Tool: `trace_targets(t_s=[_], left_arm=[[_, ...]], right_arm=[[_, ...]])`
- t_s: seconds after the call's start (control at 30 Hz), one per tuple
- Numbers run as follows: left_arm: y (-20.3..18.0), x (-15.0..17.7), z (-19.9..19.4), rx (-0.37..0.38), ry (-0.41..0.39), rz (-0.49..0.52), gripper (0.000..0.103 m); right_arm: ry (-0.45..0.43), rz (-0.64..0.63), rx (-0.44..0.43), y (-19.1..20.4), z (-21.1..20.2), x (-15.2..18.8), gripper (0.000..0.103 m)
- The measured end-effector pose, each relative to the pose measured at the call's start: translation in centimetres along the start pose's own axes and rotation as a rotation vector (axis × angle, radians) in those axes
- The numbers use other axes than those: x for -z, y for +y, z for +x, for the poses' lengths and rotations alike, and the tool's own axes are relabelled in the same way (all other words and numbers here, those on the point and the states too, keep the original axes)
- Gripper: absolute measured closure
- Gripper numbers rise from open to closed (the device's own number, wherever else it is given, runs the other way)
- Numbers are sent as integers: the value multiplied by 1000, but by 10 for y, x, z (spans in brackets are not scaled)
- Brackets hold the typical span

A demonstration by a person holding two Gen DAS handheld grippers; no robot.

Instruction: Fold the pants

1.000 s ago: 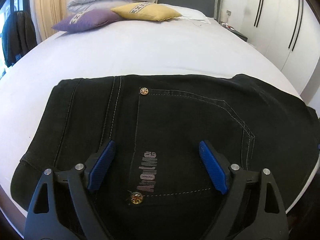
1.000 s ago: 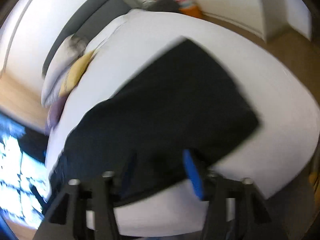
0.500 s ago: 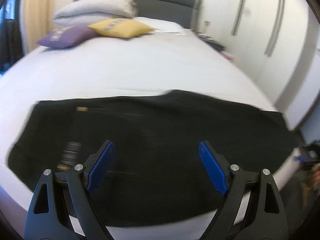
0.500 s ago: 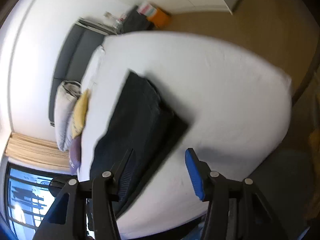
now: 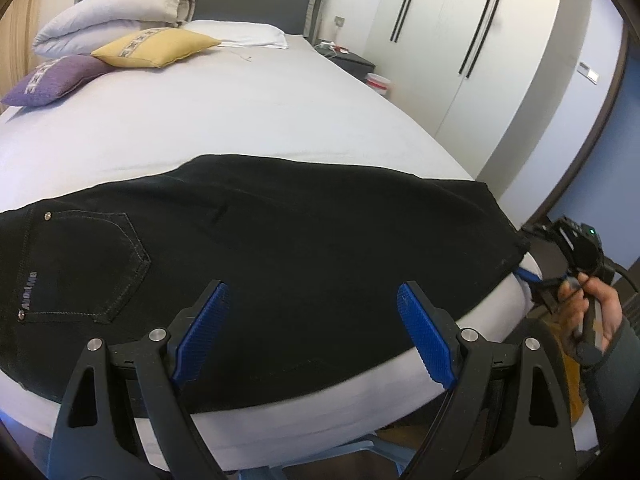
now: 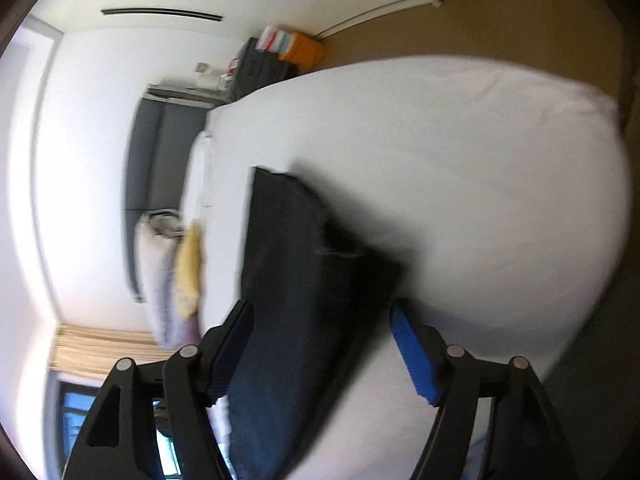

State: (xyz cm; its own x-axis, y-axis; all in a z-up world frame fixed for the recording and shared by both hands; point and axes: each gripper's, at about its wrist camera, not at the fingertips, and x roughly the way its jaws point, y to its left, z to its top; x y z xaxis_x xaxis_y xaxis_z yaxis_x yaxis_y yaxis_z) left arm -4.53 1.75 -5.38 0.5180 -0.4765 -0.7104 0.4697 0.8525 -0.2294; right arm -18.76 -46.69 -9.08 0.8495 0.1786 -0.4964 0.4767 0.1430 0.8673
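Note:
Black jeans (image 5: 280, 248) lie flat across the near edge of the white bed (image 5: 240, 120), back pocket and waist at the left, leg ends at the right. My left gripper (image 5: 316, 336) is open and empty above the middle of the legs. My right gripper (image 6: 322, 356) is open and empty, rolled on its side at the leg ends of the pants (image 6: 296, 280). It also shows in the left wrist view (image 5: 532, 280), held in a hand just past the hem at the bed's right edge.
A yellow cushion (image 5: 156, 46), a purple cushion (image 5: 56, 80) and a folded duvet (image 5: 112, 12) sit by the grey headboard. A nightstand (image 5: 352, 62) and white wardrobe doors (image 5: 460, 40) stand at the right. Brown floor (image 6: 520, 12) lies beyond the bed.
My left gripper has moved right from the waist pocket to the legs. My right gripper has rolled onto its side and come to the hem end of the pants.

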Motion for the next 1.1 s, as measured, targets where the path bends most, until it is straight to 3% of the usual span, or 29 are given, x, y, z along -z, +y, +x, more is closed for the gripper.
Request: trace_targets(t_s=[0.1, 0.17, 0.27, 0.5, 0.87, 0.97, 1.1], left_arm=[[4, 0, -1, 1, 8, -12, 17], [12, -4, 5, 7, 11, -24, 17], [12, -3, 8, 8, 13, -25, 17], [11, -5, 17, 17, 41, -42, 17], [-12, -4, 30, 42, 76, 5, 17], [-14, -3, 32, 45, 85, 12, 17], [-18, -5, 39, 42, 89, 27, 17]], right_arm=[[18, -10, 7, 7, 11, 1, 38], [12, 21, -17, 3, 15, 0, 45], [-9, 136, -102, -16, 14, -3, 53], [-115, 277, -250, -44, -1, -6, 54], [-5, 161, -338, -24, 20, 0, 55], [-19, 184, -272, -34, 29, -3, 81], [-31, 177, -253, -31, 32, -9, 84]])
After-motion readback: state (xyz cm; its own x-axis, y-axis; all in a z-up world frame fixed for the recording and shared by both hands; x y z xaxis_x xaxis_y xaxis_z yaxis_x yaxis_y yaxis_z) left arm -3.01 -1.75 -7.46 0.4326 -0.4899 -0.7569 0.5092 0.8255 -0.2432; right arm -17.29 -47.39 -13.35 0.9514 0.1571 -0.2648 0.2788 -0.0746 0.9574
